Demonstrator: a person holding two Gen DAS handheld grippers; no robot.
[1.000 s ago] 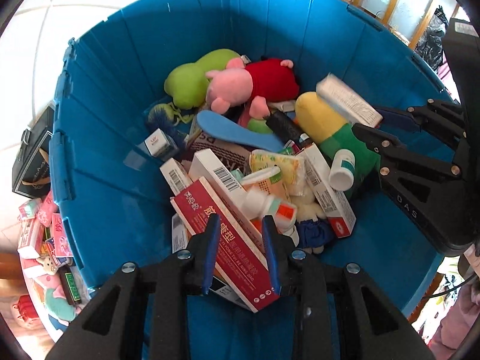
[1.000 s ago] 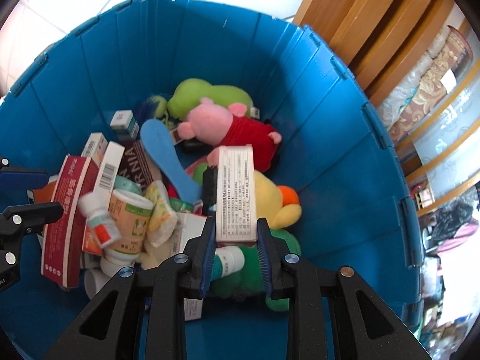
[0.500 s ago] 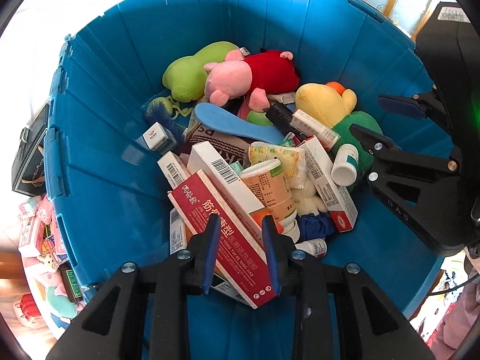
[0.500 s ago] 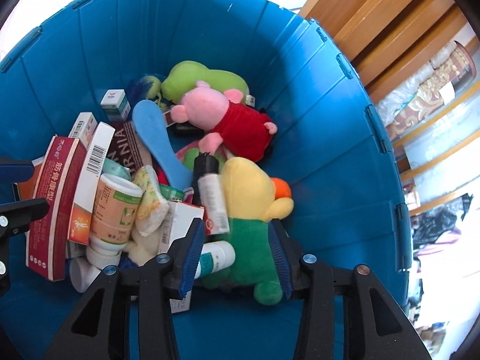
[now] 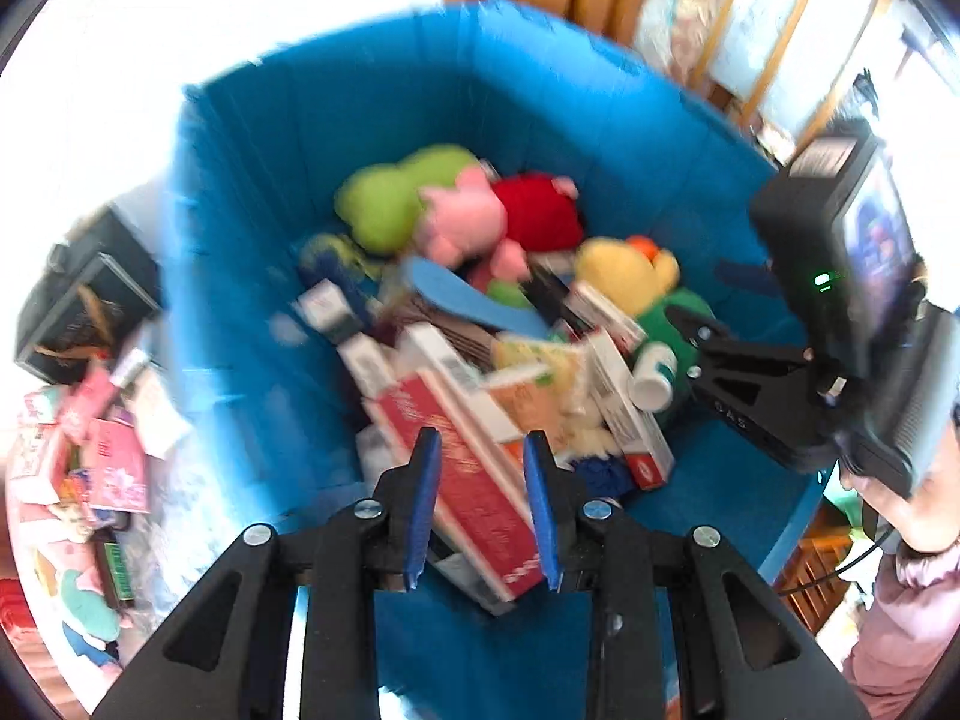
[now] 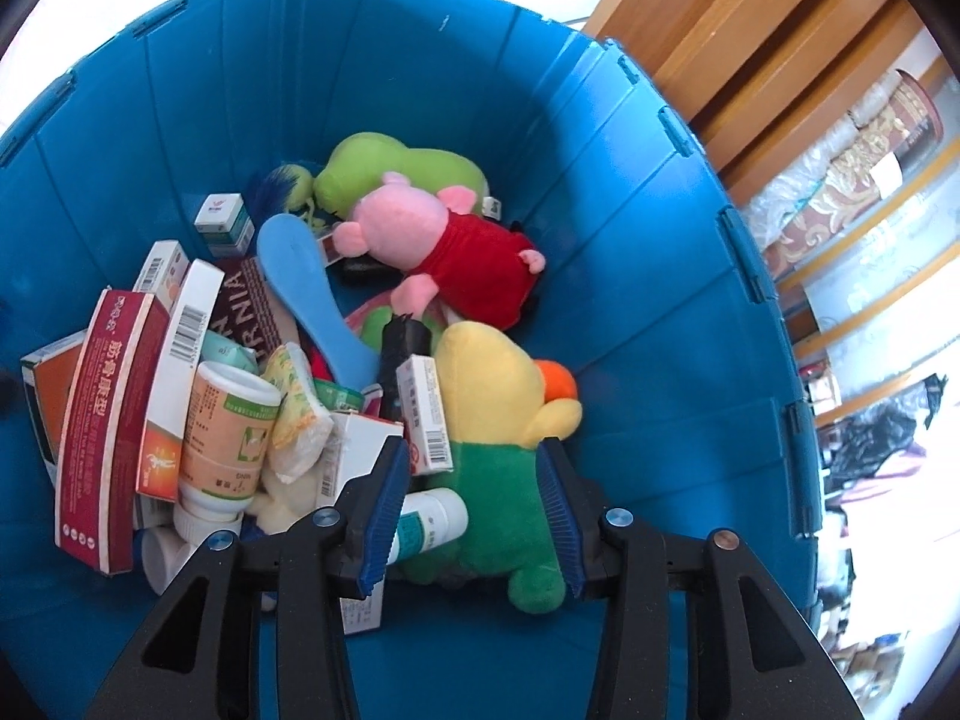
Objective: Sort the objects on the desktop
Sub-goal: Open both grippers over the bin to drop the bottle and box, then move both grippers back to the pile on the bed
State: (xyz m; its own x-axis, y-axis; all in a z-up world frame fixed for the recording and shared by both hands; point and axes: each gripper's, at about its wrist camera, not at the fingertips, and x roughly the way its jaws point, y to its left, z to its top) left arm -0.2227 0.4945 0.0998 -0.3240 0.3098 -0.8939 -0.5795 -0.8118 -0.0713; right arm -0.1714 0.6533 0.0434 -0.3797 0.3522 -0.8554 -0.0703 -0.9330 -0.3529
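Note:
A blue bin holds plush toys, medicine boxes and bottles. My right gripper hangs over the pile; its jaws are opening with nothing between them. Just beyond its tips a white printed box lies against the yellow and green plush. A pink pig plush in red lies further back. My left gripper is shut and holds nothing, above a long red box in the bin. The left wrist view is blurred by motion and shows the right gripper at the right.
Left of the bin, a heap of small packets and toys and a black box lie on the white surface. Wooden furniture stands behind the bin. A person's sleeve shows at the lower right.
The right gripper opened and the white box fell onto the pile beside the yellow plush. The left gripper rose and drew back from the bin, still shut.

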